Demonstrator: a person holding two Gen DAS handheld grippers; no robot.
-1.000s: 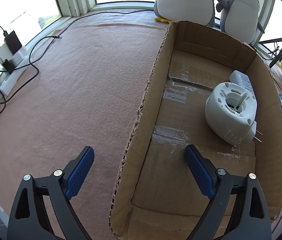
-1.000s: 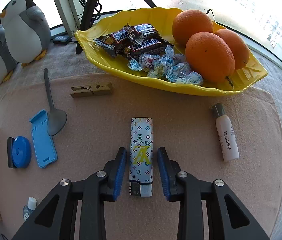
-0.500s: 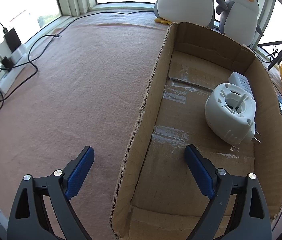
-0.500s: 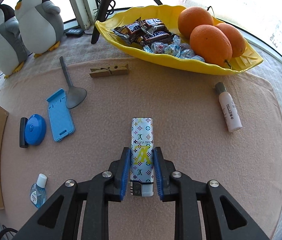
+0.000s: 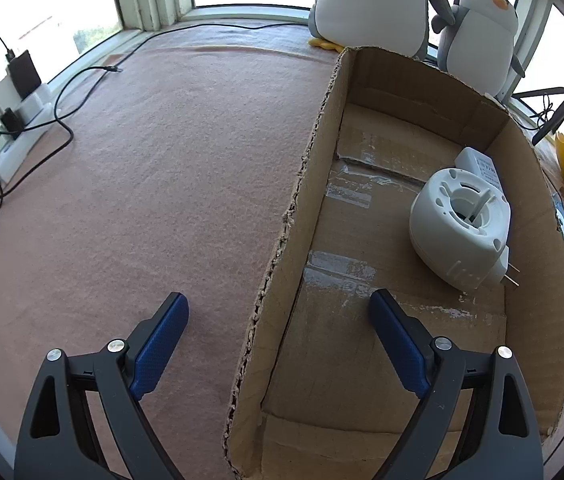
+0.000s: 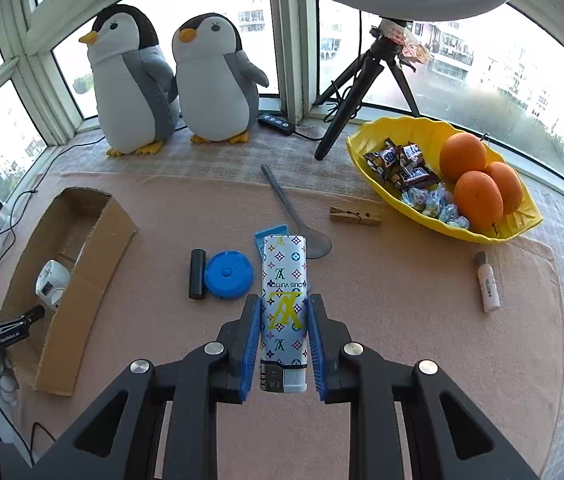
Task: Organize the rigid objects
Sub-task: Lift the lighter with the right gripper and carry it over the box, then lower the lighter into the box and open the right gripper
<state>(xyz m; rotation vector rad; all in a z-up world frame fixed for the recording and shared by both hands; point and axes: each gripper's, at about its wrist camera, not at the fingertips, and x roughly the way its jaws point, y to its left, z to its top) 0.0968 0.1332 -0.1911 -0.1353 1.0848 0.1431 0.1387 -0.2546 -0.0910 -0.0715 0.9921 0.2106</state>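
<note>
1. The right gripper [image 6: 284, 340] is pinching a patterned lighter [image 6: 284, 304], holding it clear above the worktop [image 6: 402, 292].
2. The left gripper [image 5: 278, 316] is hanging spread, straddling the near-left wall of the cardboard box [image 5: 306, 184].
3. A white plug-in device [image 5: 458, 228] is lying inside the box.

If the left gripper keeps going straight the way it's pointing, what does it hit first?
Most likely the near side wall of the cardboard box, whose torn edge runs between the open jaws of the left gripper. One finger would pass outside, the other inside onto the box floor. Depth is uncertain.
</note>
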